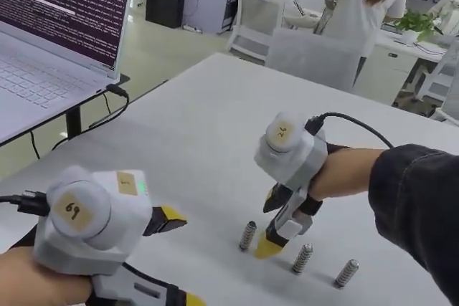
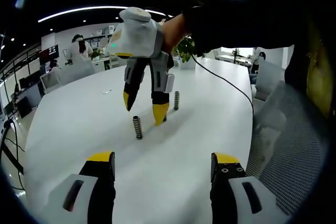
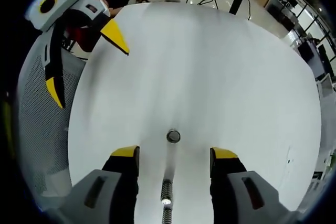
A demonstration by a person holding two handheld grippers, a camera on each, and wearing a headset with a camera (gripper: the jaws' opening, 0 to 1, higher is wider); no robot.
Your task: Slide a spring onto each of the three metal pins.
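Three coiled springs stand upright in a row on the white table: one (image 1: pixel 247 236) at the left, one (image 1: pixel 302 258) in the middle, one (image 1: pixel 346 273) at the right. My right gripper (image 1: pixel 269 226) points down over the left end of the row, open, its lower yellow tip between the left and middle springs. In the right gripper view one spring (image 3: pixel 173 136) shows end-on just ahead of the right gripper (image 3: pixel 175 152), and another (image 3: pixel 166 195) lies between its jaws, ungripped. My left gripper (image 1: pixel 181 256) hovers open at the lower left, empty, facing a spring (image 2: pixel 137 127).
An open laptop (image 1: pixel 43 69) sits on a stand at the far left, its cable (image 1: pixel 107 116) hanging near the table edge. People, chairs and desks fill the room beyond the table's far edge (image 1: pixel 287 69). The tabletop (image 1: pixel 201 134) is bare white.
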